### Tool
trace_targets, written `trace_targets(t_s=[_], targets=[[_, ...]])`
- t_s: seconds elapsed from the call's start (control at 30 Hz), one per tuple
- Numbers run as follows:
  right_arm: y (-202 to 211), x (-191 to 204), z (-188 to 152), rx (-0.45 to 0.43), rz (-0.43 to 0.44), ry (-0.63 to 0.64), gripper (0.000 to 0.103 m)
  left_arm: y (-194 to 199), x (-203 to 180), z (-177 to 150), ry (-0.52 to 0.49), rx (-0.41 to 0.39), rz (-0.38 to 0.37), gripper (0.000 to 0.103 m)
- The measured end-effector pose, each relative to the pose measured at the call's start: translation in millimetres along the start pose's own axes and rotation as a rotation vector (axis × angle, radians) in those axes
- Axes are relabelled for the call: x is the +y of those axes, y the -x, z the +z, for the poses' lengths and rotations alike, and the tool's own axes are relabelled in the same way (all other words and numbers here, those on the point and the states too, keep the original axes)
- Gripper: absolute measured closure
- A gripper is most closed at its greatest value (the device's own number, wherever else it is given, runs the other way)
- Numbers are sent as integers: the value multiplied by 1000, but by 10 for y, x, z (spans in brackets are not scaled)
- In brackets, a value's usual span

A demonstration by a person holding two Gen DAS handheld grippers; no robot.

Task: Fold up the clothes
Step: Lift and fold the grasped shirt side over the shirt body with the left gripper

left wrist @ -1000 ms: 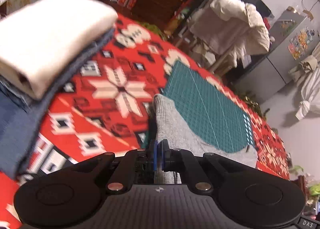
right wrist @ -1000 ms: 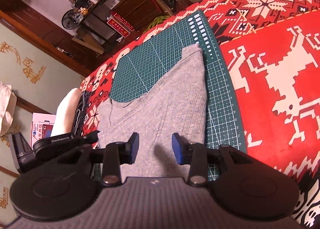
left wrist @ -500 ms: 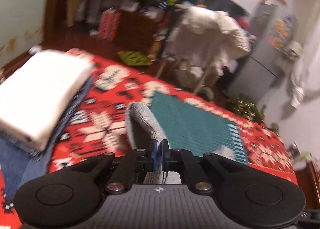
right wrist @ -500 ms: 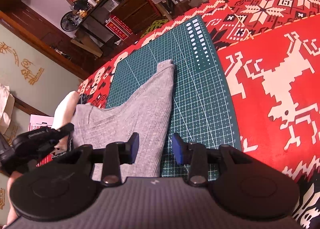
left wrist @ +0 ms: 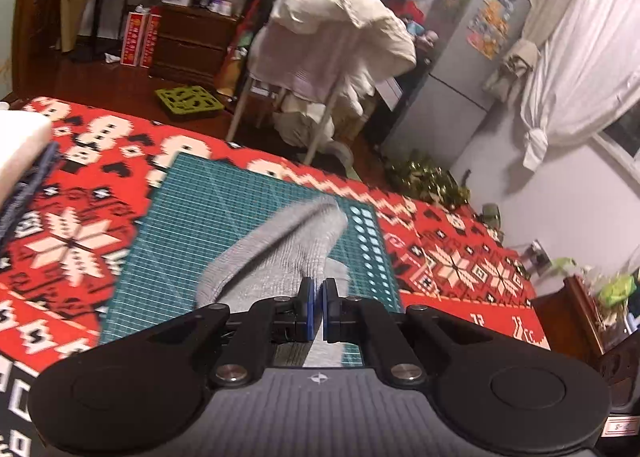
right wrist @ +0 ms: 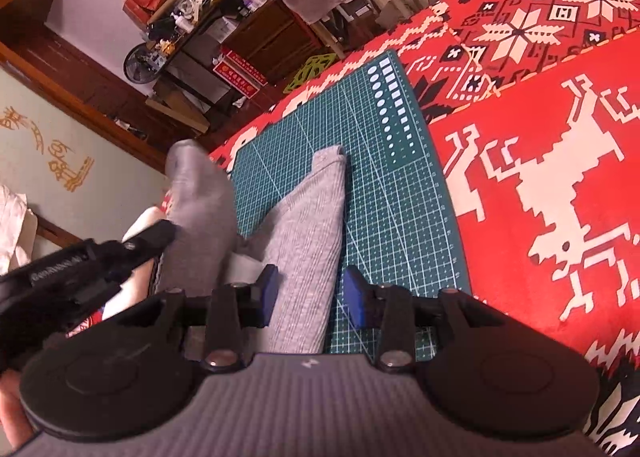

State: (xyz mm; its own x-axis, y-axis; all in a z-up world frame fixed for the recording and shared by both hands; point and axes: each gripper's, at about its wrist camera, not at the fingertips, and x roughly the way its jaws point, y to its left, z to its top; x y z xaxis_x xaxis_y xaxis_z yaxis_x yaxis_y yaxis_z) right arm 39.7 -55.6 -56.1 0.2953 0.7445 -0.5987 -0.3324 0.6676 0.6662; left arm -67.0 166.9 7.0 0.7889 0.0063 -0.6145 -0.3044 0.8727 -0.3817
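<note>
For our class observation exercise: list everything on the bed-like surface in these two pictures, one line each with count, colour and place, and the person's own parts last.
Ribbed grey knit garment: one, grey, on the mat, one part lifted.
Gridded green cutting mat: one, teal-green, on the blanket.
Red patterned blanket: one, red, white, black, covering the surface.
Stack of folded clothes: one, cream over blue, left edge.
Left tongs: shut on the garment.
Right tongs: open, over the garment.
Bare hand: one, lower left corner.
</note>
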Motion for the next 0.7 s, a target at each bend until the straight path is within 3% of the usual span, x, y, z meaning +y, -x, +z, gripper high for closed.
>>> trace_targets(t_s=[0.27, 0.4, 0.57, 0.7], targets=[[-17, -112, 50, -9, 8, -35, 62, -369, -277, -142, -5, 71, -7, 99], [-53, -149, 67, -6, 17, -44, 62, -596, -155, -224, 104, 162, -49, 98], [-89, -236, 88, -14, 21, -68, 62, -492, 38, -220, 221, 175, -133, 99], [-125, -283, 128, -37, 41, -97, 62, -244, 123, -108, 221, 157, -156, 98]])
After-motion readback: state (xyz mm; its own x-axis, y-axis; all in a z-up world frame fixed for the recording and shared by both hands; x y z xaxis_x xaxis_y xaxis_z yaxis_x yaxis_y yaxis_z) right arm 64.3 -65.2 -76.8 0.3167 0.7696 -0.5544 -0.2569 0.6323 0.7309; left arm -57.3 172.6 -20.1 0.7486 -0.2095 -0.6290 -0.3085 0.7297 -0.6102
